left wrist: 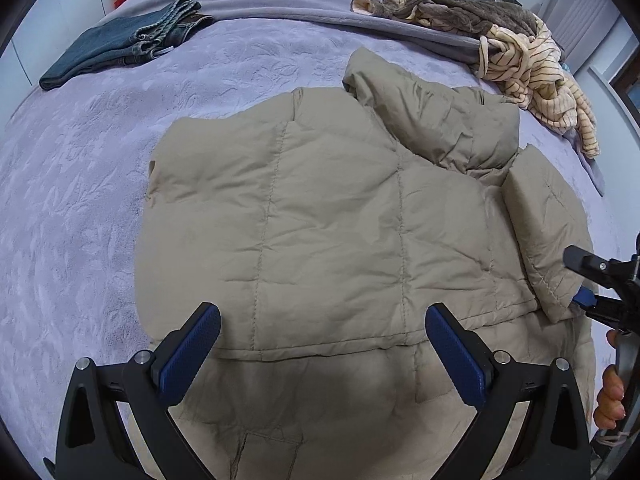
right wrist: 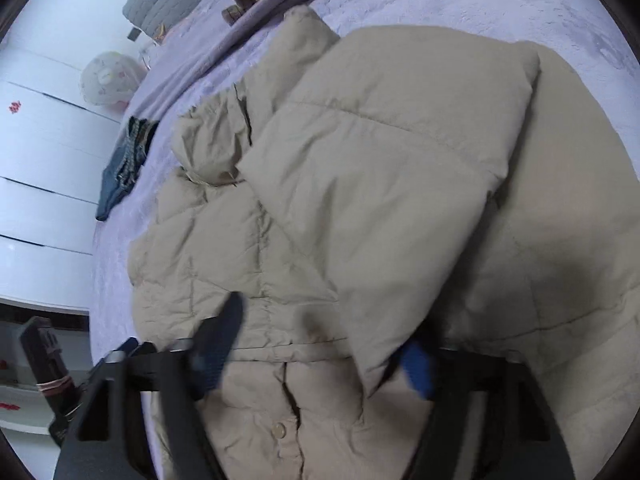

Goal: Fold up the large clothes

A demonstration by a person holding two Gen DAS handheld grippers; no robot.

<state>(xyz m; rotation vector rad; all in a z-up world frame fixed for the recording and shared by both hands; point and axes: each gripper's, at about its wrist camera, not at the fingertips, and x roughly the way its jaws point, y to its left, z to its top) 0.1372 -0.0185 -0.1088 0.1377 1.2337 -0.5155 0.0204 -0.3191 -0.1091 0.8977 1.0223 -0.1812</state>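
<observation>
The jacket point(left wrist: 332, 216) lies mid-bed point(left wrist: 80, 184), a sleeve folded over its front. The left gripper point(left wrist: 323, 344) hovers above the hem, fingers spread, grasping nothing. Only the left view shows jeans point(left wrist: 120, 50) and a striped heap point(left wrist: 532, 64) whole at the far edge. The right view is blurred — the right gripper point(right wrist: 320, 344) stands released, the sleeve cuff between its fingers, one pad half hidden.

On your left, the bed cover point(left wrist: 80, 208) lies bare beside the puffer jacket point(left wrist: 328, 216), giving open passage. Folded jeans point(left wrist: 120, 52) block the far left corner. A striped garment heap point(left wrist: 532, 68) crowds the far right edge, just beside the jacket's collar.
</observation>
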